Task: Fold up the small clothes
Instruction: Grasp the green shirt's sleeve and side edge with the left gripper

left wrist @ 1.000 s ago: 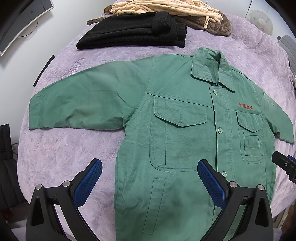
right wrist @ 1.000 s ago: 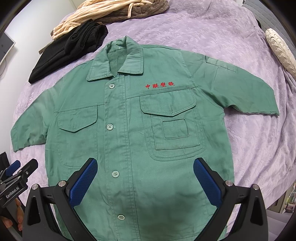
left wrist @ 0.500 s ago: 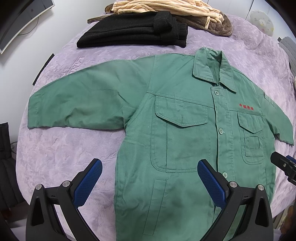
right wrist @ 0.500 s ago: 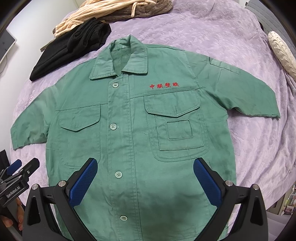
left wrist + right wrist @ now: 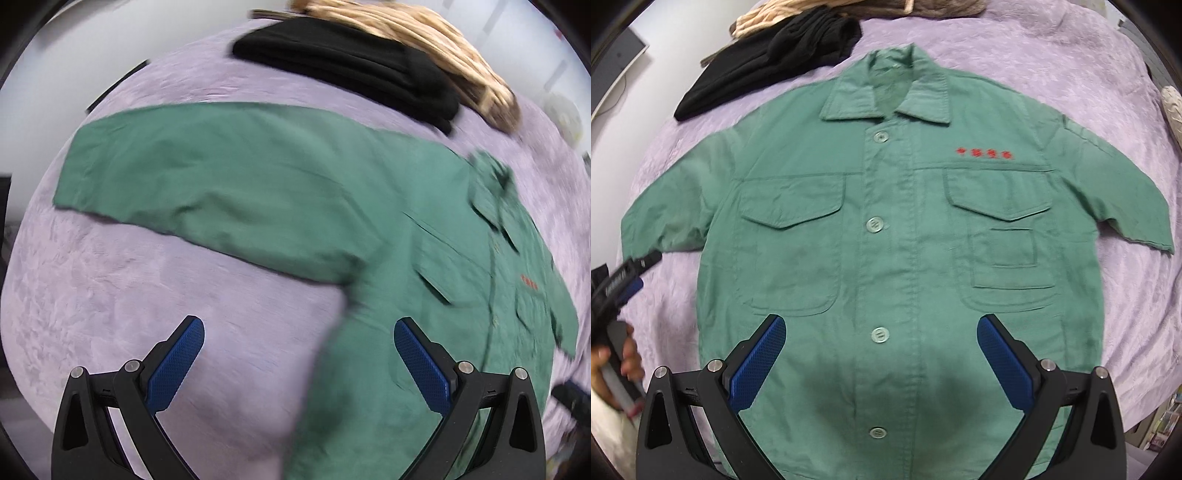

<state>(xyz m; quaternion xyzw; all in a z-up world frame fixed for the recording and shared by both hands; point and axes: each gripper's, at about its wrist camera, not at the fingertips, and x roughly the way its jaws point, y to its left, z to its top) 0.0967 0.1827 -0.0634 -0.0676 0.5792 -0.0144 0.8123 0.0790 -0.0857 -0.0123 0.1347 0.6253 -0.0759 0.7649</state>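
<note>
A small green button-up shirt (image 5: 897, 229) with red lettering lies flat, front up, on the purple bedspread (image 5: 1052, 66), both sleeves spread out. My right gripper (image 5: 881, 354) is open and empty above the shirt's lower front. My left gripper (image 5: 298, 354) is open and empty, over the bedspread beside the shirt's left side, below its long left sleeve (image 5: 207, 184). The left gripper also shows at the left edge of the right wrist view (image 5: 624, 273), near the left sleeve's cuff. The left wrist view is blurred by motion.
Folded black clothing (image 5: 768, 62) and a beige and brown pile (image 5: 413, 44) lie at the far end of the bed. A pale cushion (image 5: 1172, 107) sits at the right edge. The bed's left edge borders a white floor (image 5: 92, 44).
My left gripper has swung left, off the shirt's body toward the left sleeve. My right gripper has moved closer over the shirt's front. Both stay open.
</note>
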